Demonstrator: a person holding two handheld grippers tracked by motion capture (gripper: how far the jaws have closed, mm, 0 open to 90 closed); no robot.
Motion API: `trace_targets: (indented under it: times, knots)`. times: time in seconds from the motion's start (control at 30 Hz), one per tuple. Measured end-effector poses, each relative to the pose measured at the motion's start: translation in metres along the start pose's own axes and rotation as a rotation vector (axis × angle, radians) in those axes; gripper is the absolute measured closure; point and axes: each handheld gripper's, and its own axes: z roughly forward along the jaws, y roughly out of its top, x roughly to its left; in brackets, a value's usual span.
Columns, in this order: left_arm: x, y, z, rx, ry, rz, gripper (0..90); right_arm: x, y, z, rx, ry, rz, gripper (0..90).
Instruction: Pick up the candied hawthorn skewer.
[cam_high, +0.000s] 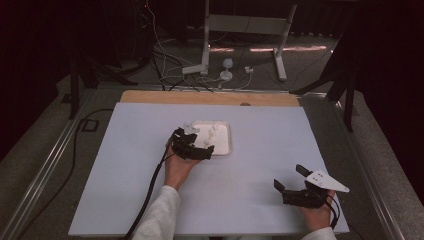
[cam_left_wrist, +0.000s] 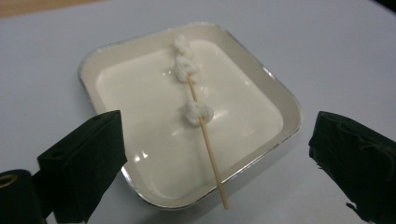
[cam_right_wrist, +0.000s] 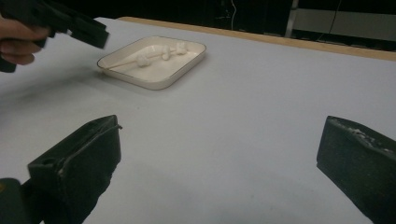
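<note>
Nearest us, our right tool (cam_high: 291, 179) rests wide open and empty on the counter (cam_high: 260, 135). Farther off, our left tool (cam_high: 200, 142), jaws spread, holds nothing above the skewer (cam_left_wrist: 205, 140) lying in the white tray (cam_left_wrist: 280, 100).

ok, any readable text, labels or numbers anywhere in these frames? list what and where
None. The white tray, the skewer with white lumps, the table sheet and the black jaws of the left gripper and right gripper bear no print. The grey plate on the right gripper is blank too.
</note>
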Motion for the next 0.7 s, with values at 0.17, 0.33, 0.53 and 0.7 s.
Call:
trace_targets:
  times: [0.17,0.33,0.53,0.7]
  knots:
    - [-0.002,-0.001,0.012,0.041,-0.012,0.001,31.6,0.000,0.000,0.000,-0.001,-0.001,-0.004,0.0]
    - [-0.002,-0.003,0.020,0.111,0.005,0.013,59.1,-0.001,0.000,0.000,-0.001,0.001,0.000,0.0]
    - [-0.005,-0.005,0.028,0.149,0.048,0.002,75.2,0.000,0.000,0.000,0.003,0.005,0.000,0.0]
    - [-0.007,-0.006,0.031,0.146,0.063,-0.017,86.0,-0.001,0.000,0.000,0.001,0.002,0.005,0.0]
